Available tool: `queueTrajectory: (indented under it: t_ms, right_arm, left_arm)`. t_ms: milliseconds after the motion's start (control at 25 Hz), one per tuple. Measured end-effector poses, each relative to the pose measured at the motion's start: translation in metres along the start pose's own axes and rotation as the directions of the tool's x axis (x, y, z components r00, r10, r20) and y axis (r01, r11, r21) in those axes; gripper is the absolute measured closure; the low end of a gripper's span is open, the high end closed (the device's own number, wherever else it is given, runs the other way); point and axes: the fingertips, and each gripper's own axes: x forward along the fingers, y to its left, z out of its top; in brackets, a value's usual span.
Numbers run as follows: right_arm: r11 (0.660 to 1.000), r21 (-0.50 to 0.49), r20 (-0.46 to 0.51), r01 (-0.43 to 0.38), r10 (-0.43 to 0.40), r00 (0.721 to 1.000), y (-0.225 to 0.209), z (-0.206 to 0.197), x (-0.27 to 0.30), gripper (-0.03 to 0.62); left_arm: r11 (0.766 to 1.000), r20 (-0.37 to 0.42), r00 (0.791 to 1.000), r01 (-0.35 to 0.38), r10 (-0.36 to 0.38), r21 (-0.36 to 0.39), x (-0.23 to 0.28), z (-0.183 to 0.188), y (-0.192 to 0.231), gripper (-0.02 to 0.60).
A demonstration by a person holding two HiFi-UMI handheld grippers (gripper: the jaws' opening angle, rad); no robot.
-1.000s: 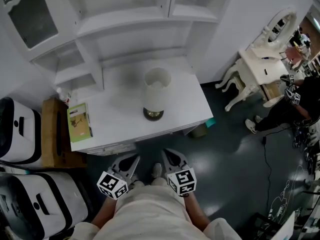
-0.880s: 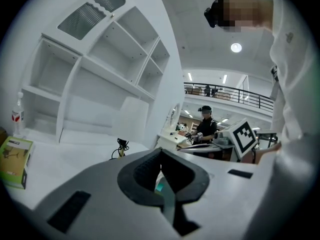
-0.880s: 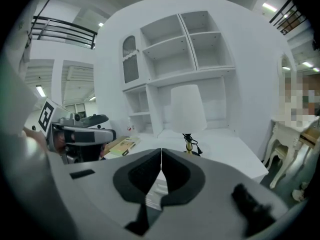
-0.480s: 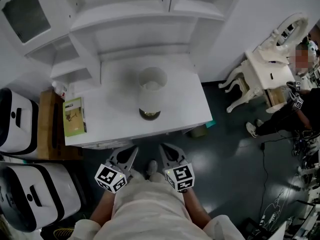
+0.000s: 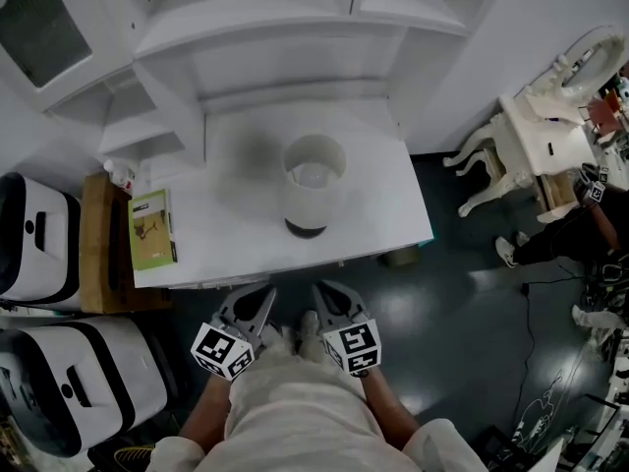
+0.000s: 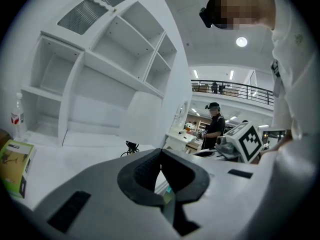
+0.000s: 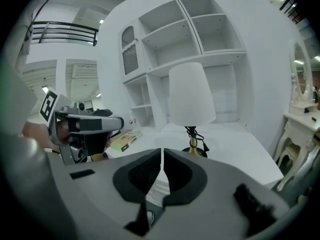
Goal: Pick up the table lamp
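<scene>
The table lamp (image 5: 314,183) stands on the white table (image 5: 226,234), with a white shade, a brass stem and a dark round base. The right gripper view shows the lamp (image 7: 192,103) ahead with a black cord wound round its stem. In the left gripper view only the lamp's shade (image 6: 141,118) shows, ahead and slightly left. Both grippers hang in front of the table's near edge, close to the person's body. My left gripper (image 5: 263,301) is shut and holds nothing. My right gripper (image 5: 324,296) is shut and holds nothing too. Neither touches the lamp.
A green book (image 5: 151,228) lies at the table's left end. A white shelf unit (image 5: 265,37) rises behind the table. White cases (image 5: 34,239) and a wooden box (image 5: 100,249) stand left. A white dressing table (image 5: 545,141) and a person (image 5: 580,229) are at right.
The view has shifted so the table and lamp sit slightly nearer and more to the right. Both grippers stay shut, close together by the table's near edge.
</scene>
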Motion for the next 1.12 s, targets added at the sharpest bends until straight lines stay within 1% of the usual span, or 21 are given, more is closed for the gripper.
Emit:
queueTrajectory:
  t_ms: [120, 320, 360, 400, 440, 480, 600, 720, 920, 1120]
  right_arm:
    - [1.000, 0.005, -0.005, 0.011, -0.011, 1.000, -0.006, 0.001, 0.016, 0.580]
    - [0.999, 0.016, 0.000, 0.042, -0.042, 0.999, -0.020, 0.003, 0.032, 0.574]
    - [0.999, 0.018, 0.002, 0.043, -0.043, 0.999, -0.021, 0.003, 0.037, 0.565]
    - [0.999, 0.017, 0.002, 0.046, -0.046, 0.999, -0.023, 0.001, 0.042, 0.543]
    - [0.999, 0.014, -0.001, 0.048, -0.048, 0.999, -0.025, -0.001, 0.045, 0.505]
    - [0.999, 0.012, -0.006, 0.050, -0.050, 0.999, -0.026, -0.003, 0.049, 0.494]
    - [0.998, 0.018, -0.006, 0.056, -0.056, 0.998, -0.028, -0.008, 0.057, 0.479]
    - [0.998, 0.007, 0.005, 0.067, -0.067, 0.998, -0.035, -0.011, 0.065, 0.457]
    - [0.998, -0.001, -0.032, 0.068, -0.068, 0.997, -0.042, -0.025, 0.085, 0.408]
    - [0.997, -0.023, -0.022, 0.080, -0.080, 0.997, -0.055, -0.029, 0.102, 0.379]
  left_arm:
    - [1.000, -0.012, 1.000, -0.008, 0.008, 0.006, 0.009, -0.002, 0.012, 0.572]
    - [1.000, 0.005, 1.000, -0.009, 0.009, -0.017, 0.021, 0.002, 0.023, 0.572]
    - [1.000, 0.011, 1.000, -0.013, 0.013, -0.022, 0.022, 0.004, 0.027, 0.572]
    - [1.000, 0.018, 1.000, -0.016, 0.017, -0.026, 0.023, 0.006, 0.031, 0.572]
    - [0.999, 0.025, 1.000, -0.018, 0.019, -0.030, 0.024, 0.007, 0.033, 0.572]
    - [0.999, 0.030, 0.999, -0.020, 0.021, -0.034, 0.024, 0.007, 0.035, 0.572]
    - [0.999, 0.027, 0.999, -0.027, 0.028, -0.034, 0.023, 0.004, 0.041, 0.572]
    - [0.998, 0.026, 0.999, -0.030, 0.031, -0.051, 0.025, -0.003, 0.047, 0.572]
    - [0.997, 0.005, 0.999, -0.044, 0.044, -0.063, 0.025, -0.015, 0.056, 0.572]
    - [0.996, -0.005, 0.998, -0.055, 0.055, -0.068, 0.022, -0.021, 0.059, 0.572]
